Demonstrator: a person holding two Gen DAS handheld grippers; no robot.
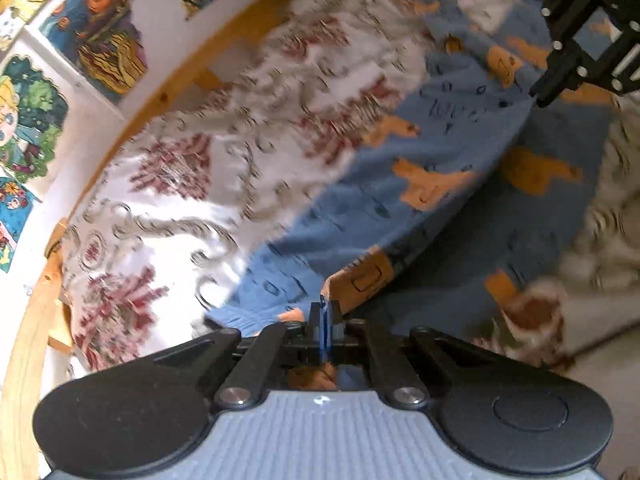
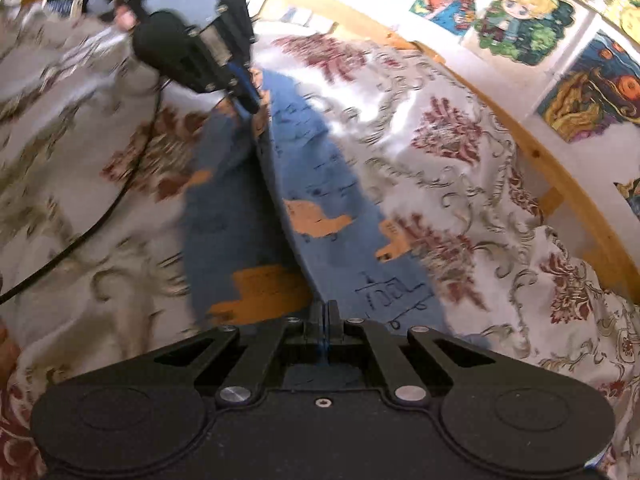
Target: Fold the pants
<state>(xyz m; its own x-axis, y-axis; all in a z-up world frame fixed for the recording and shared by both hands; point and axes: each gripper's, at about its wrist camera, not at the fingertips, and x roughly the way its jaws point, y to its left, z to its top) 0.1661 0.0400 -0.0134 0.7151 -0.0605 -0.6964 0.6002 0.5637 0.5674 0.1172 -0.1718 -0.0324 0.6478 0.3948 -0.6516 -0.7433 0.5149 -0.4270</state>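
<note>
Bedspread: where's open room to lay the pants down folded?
Free: floral bedspread between the pants and the wooden bed rail. Also the stretch on the pants' other side, crossed by a black cable. Crowded: the middle, where left gripper and right gripper each pinch the pants.

The left black two-finger gripper (image 1: 325,312) has blue-edged finger pads, four slanted black linkage bars, two round silver pivot screws and two large rounded black lobes — the right lobe carries an embossed circle. Its body is ribbed grey plastic with a small white mark. The right black two-finger gripper (image 2: 325,312) has the same linkage and silver screws, but a matt black body with one small central screw — both lobes show embossed circles. A thin black cable (image 2: 100,216) trails from the left unit.
</note>
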